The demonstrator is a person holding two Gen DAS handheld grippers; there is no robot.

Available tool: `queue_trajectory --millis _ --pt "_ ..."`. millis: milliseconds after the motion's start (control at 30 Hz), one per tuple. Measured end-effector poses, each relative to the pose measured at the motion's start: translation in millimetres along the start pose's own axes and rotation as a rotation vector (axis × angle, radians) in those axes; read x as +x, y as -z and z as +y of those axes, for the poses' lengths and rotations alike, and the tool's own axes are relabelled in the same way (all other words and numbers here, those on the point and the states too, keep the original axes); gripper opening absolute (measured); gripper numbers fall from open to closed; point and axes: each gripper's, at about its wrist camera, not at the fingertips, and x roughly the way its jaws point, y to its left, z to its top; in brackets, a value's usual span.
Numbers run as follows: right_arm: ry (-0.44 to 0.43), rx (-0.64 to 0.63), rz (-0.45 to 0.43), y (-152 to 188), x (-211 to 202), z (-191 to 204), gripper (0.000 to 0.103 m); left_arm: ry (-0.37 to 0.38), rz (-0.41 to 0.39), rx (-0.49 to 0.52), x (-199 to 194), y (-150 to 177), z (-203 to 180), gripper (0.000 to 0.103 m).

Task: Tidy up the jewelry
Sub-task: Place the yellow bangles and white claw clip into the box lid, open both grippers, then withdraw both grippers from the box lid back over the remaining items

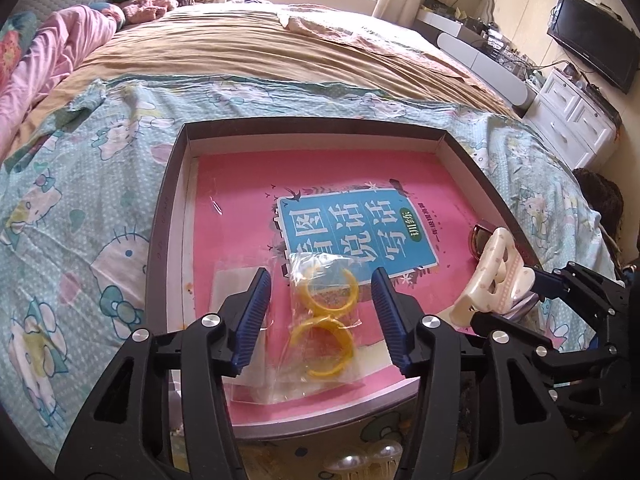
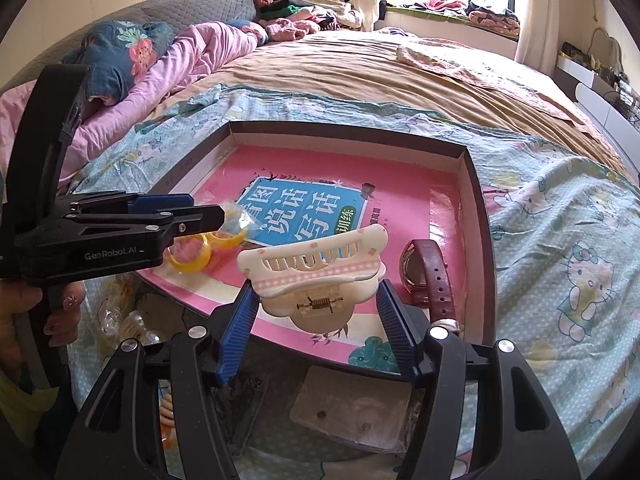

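The left wrist view alone shows the left gripper (image 1: 320, 316) from behind: its blue ribbed pads stand apart over a clear plastic bag holding two yellow open rings (image 1: 323, 320), neither pad touching the bag, which lies on the pink book (image 1: 332, 184) inside the shallow dark-walled cardboard tray (image 1: 168, 200) on the cartoon-cat bedsheet (image 1: 80, 184). A second, flat clear sachet (image 1: 234, 280) lies just left of the bag. The right wrist view alone shows the right gripper (image 2: 316, 320) clamped on the hinge end of one cream plastic hair claw with pink trim (image 2: 316, 268), held above the tray's near edge; the spring is visible between the pads. That view also shows one maroon leather-strap wristwatch (image 2: 428, 276) lying whole in the tray's right-hand side, where the other view gives only its case. A hand with painted nails (image 2: 60, 312) grips the left tool's handle. Outside the tray, one clear packet (image 2: 352, 412) lies below its near wall; its contents are too small to identify.
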Motion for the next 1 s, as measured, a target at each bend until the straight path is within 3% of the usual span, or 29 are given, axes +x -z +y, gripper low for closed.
queue_trajectory --millis 367,433,967,1000 --pt "-0.015 0.015 0.034 1 9 3 0.061 -0.005 -0.019 -0.010 -14 -1 2 0.059" --pt "-0.015 0.020 0.023 1 6 3 0.069 -0.006 -0.023 -0.013 -16 -1 2 0.061" --pt "-0.020 0.082 -0.053 8 -33 -11 0.091 -0.015 -0.050 -0.021 -38 0 3 0.074" --pt "-0.021 0.090 -0.061 9 -37 -13 0.093 -0.017 -0.052 -0.020 -40 0 3 0.082"
